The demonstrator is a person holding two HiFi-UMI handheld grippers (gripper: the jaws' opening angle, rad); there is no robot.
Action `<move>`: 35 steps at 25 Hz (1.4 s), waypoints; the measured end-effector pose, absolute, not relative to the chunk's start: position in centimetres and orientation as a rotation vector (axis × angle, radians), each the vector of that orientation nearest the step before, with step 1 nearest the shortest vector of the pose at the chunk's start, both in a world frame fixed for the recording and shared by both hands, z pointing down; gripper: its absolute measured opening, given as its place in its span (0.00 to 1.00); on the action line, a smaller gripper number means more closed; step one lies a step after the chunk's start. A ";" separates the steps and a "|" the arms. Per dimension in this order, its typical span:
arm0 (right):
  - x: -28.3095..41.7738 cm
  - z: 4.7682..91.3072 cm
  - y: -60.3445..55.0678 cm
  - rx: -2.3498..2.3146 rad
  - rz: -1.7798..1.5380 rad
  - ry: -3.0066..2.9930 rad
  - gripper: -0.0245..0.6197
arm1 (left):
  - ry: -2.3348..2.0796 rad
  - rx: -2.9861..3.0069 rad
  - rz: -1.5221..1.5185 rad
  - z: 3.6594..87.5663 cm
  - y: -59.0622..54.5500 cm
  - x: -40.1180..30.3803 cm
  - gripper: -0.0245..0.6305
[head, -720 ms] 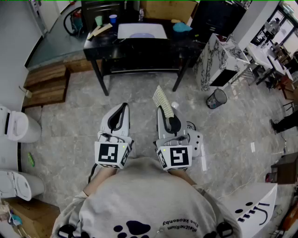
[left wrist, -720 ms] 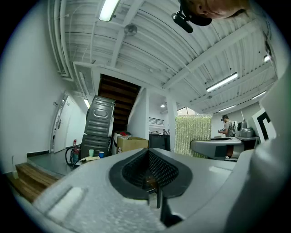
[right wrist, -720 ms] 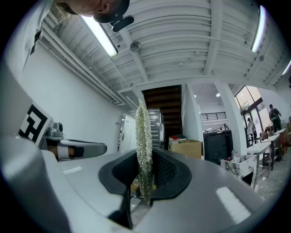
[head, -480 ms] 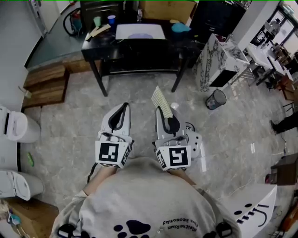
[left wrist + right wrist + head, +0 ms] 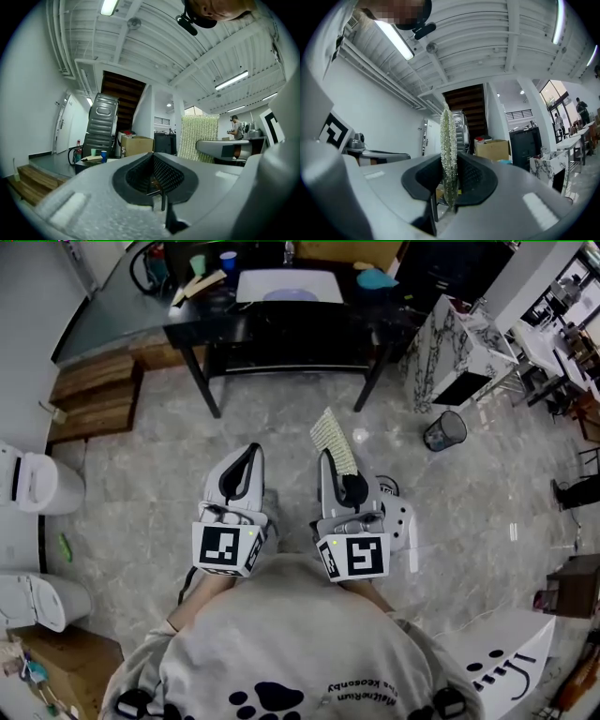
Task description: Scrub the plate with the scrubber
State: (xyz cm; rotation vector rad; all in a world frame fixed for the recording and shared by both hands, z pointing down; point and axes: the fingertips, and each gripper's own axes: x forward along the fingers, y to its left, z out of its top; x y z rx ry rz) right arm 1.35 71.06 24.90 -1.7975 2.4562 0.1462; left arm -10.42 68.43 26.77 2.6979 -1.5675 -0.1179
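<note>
My right tongs clamp the scrubber, long axis pointing forward. Left tongs closed, empty. The apparent plate lies well ahead on the tabletop, in line between both.

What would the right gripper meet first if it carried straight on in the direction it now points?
Nothing close: only floor lies ahead of the right gripper. The black table looks first in line, and the clamped scrubber would touch it first, though height is hard to judge.
</note>
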 end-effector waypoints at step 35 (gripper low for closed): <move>0.1 26.0 39.1 -2.009 0.215 2.417 0.15 | -1.444 2.730 -0.145 29.2 36.1 -12.9 0.04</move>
